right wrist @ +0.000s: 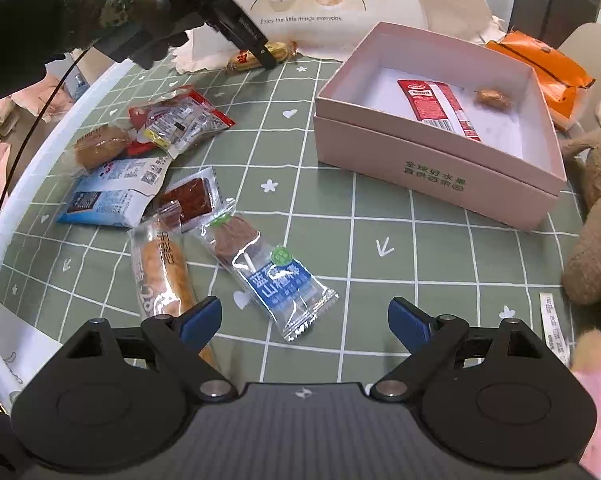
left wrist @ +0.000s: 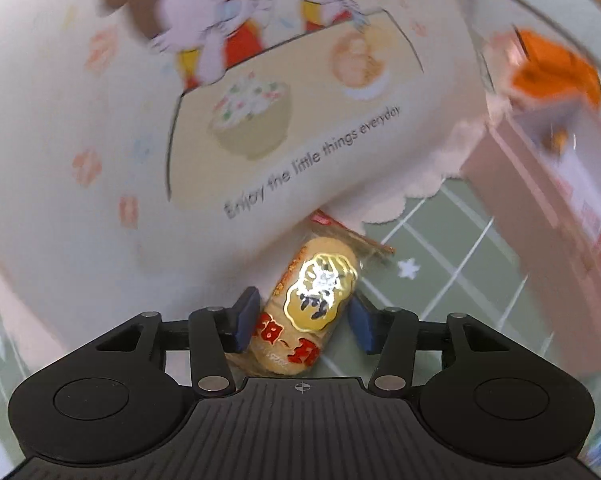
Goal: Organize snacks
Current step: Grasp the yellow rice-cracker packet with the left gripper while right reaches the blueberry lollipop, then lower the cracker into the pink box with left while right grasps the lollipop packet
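Left gripper (left wrist: 304,322) of mine has its blue pads on either side of a gold-labelled rice cracker (left wrist: 314,304); the left pad touches the wrapper, the other sits just beside it, so I cannot tell if it is truly pinched. That cracker lies on the green checked mat (left wrist: 440,264), well to the left of the pink box (right wrist: 432,132), at the foot of the cartoon bag (left wrist: 260,120). My right gripper (right wrist: 304,318) is spread wide over the mat, holding nothing. Inside the pink box I see a red sachet (right wrist: 436,106) and a small brown wrapped sweet (right wrist: 492,98). Left of the box lie scattered packets, the nearest a blue-labelled lolly pack (right wrist: 268,272) and a long bread stick pack (right wrist: 162,276).
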